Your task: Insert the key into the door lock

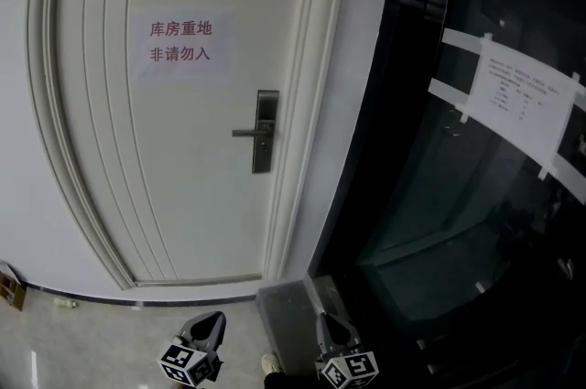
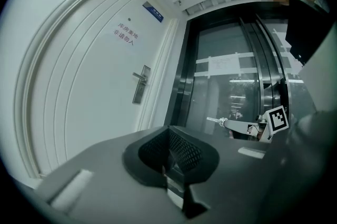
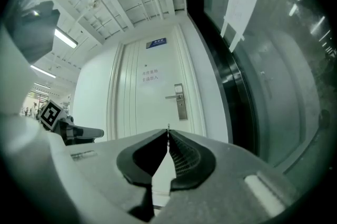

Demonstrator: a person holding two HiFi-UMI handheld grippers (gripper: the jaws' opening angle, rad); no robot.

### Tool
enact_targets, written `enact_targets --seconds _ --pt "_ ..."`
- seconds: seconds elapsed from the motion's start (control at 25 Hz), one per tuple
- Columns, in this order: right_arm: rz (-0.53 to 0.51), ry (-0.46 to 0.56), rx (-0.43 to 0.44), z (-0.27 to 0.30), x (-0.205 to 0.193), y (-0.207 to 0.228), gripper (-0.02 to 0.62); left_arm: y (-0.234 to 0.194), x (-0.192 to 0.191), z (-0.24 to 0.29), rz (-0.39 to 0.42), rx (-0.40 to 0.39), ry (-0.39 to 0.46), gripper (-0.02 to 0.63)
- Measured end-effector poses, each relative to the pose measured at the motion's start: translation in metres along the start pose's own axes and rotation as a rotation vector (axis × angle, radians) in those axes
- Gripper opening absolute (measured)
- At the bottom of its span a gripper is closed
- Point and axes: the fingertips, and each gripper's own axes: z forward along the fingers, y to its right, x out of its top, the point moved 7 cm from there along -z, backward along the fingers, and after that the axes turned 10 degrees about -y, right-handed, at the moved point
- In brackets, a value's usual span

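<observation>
Down along the bottom edge of the head view, you had the left gripper point(image 1: 209, 321) and the right gripper point(image 1: 328, 321) side by side, both well apart from the white door point(image 1: 183, 186). The door lock point(image 1: 265, 131) sat at the door's right edge, its lever pointing left, below and right of the paper notice point(image 1: 180, 41).

Over to the left gripper view: your left gripper point(image 2: 168, 130) was clenched with nothing between the jaws. Off to its right, the right gripper point(image 2: 227, 123) showed the key point(image 2: 214, 120) poking out of its tip. The lock point(image 2: 141, 84) was well off, at the door's right edge.

And the right gripper view: your right gripper point(image 3: 168, 132) was clamped on the key point(image 3: 168, 126), with just a sliver of metal above the jaw tips. The lock point(image 3: 180, 101) stood ahead, slightly right of the line of the jaws, and the left gripper point(image 3: 97, 134) sat out at the left.

So I judged this as the approach, with the key in the grip and nothing inserted yet. The next move called for carrying the key across to the lock plate and lining the blade up with the keyhole, which was too small to make out from that far back.
</observation>
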Motion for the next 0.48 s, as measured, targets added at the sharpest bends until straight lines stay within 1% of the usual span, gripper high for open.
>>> enact_targets --seconds 0.24,0.36,0.48 --pt "-0.018 0.008 0.046 0.061 0.006 0.018 0.011 -0.032 0.008 0.025 -0.014 0.056 0.013 0.002" --pt "-0.019 -0.003 0.073 0.094 0.012 0.03 0.011 -0.043 0.022 0.04 -0.022 0.088 0.019 0.002" --pt "-0.046 0.0 0.093 0.129 0.022 0.04 0.011 -0.059 0.037 0.056 -0.026 0.116 0.034 0.002"
